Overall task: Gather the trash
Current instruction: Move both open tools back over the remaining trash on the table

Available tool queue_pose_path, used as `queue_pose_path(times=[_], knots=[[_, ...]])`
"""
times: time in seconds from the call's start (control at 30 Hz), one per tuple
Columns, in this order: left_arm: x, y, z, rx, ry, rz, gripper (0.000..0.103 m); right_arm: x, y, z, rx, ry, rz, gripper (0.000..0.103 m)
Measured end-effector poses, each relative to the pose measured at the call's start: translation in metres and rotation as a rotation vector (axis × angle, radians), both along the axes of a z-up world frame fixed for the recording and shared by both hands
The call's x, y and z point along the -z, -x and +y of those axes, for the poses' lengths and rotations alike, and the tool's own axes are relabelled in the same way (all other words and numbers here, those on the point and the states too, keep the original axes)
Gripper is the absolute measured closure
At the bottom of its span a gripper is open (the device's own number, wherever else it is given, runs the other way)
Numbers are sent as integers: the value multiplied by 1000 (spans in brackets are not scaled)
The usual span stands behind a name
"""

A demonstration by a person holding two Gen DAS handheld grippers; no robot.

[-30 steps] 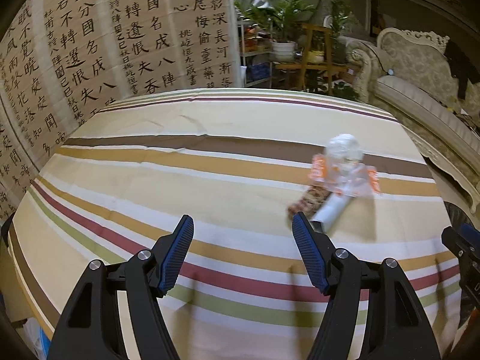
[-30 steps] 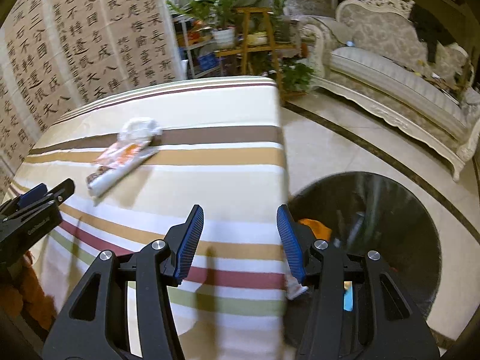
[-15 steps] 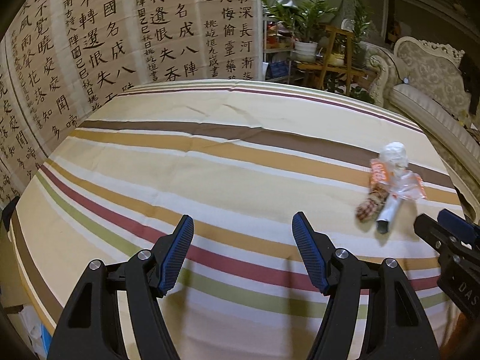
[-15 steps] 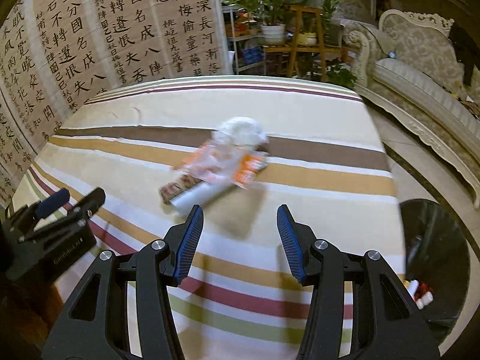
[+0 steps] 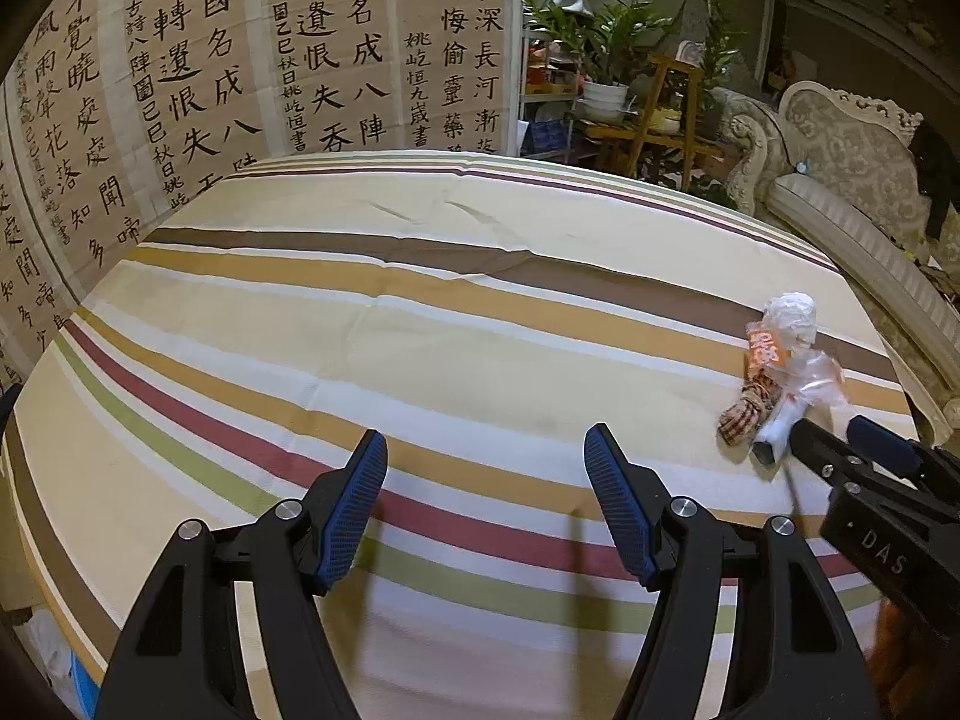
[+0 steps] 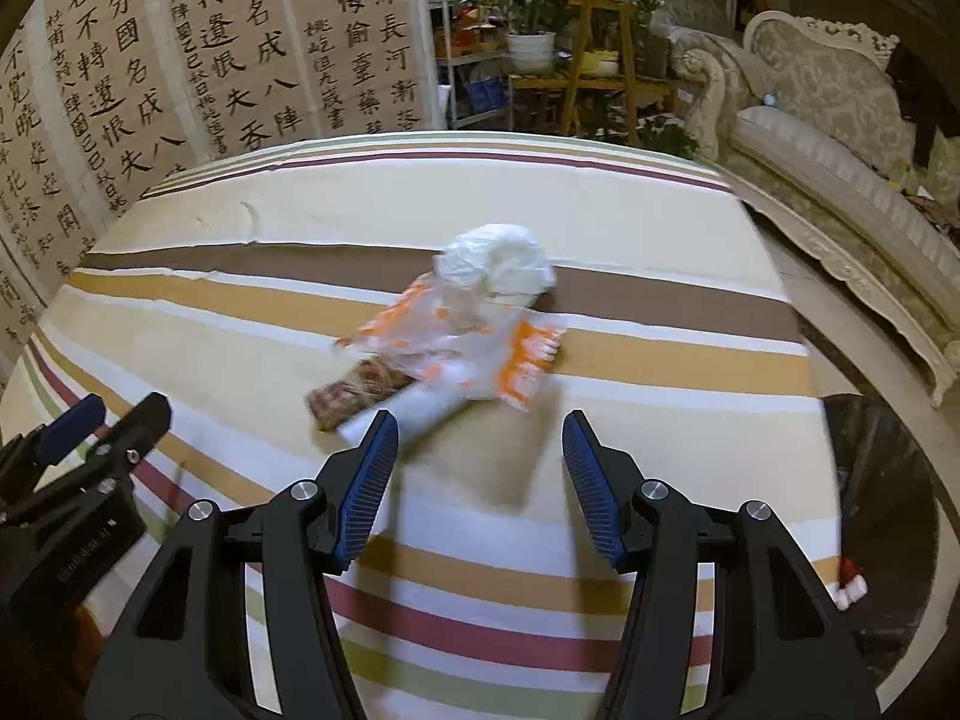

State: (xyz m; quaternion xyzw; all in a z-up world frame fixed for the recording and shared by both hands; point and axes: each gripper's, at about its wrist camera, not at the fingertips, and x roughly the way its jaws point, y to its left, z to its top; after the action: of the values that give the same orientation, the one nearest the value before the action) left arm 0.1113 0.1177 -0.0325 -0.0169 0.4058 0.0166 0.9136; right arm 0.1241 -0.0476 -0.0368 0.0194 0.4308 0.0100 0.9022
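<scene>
— Right tongs (image 6: 480, 480): parted, just widened, nothing between them — aimed at my trash heap (image 6: 456, 336) on the table (image 6: 660, 228).
— Left tongs (image 5: 486, 504)?
— Open, empty, held aside — I judge to leave room.

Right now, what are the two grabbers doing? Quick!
Left gripper: open, holding nothing.
Right gripper: open, jaws just widened, nothing between them, trash pile just ahead.
</scene>
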Motion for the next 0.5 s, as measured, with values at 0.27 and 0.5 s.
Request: queue_pose_path(times=[0.27, 0.5], knots=[[0, -1, -5, 19, 9, 1, 36, 0, -1, -5, 17, -30, 12, 47], [0, -3, 1, 9, 21, 8, 36, -2, -11, 21, -17, -46, 0, 45]])
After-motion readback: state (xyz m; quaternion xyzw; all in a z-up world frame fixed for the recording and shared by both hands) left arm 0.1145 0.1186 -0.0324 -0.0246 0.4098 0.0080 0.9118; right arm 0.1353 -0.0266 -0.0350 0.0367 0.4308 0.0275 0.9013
